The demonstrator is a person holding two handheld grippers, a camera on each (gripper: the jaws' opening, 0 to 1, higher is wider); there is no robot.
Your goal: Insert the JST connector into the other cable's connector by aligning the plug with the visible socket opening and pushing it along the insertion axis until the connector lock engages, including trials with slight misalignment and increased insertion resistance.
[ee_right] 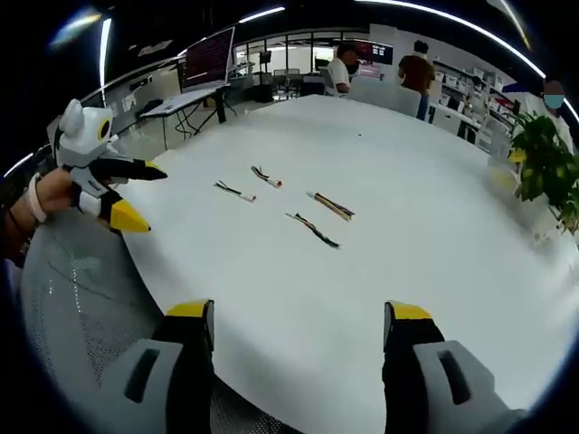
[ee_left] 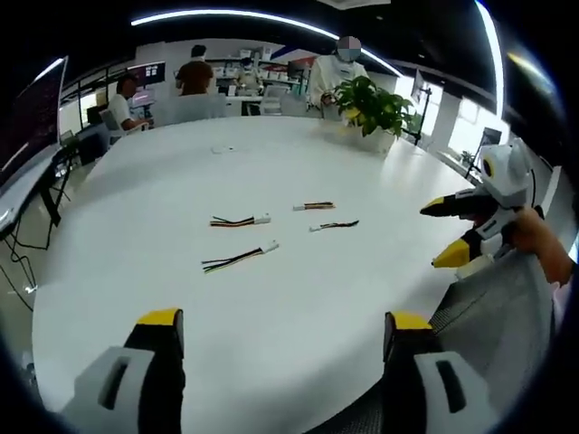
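Note:
Several short JST cables lie loose in the middle of a round white table (ee_left: 298, 362). Two multicoloured ones end in white connectors: one cable (ee_left: 239, 221) (ee_right: 267, 176) and a nearer cable (ee_left: 239, 259) (ee_right: 234, 191). Beside them lie a striped cable (ee_left: 314, 206) (ee_right: 331, 205) and a dark cable (ee_left: 335, 225) (ee_right: 314, 230). My left gripper (ee_left: 282, 318) (ee_right: 145, 199) is open and holds nothing, well short of the cables. My right gripper (ee_right: 298, 310) (ee_left: 443, 232) is open too, over the table's edge.
A potted plant (ee_left: 373, 107) (ee_right: 543, 163) stands on the far side of the table. A grey mesh chair back (ee_left: 498, 307) (ee_right: 81, 298) sits at the near edge. People (ee_left: 194, 74) and desks with monitors fill the office behind.

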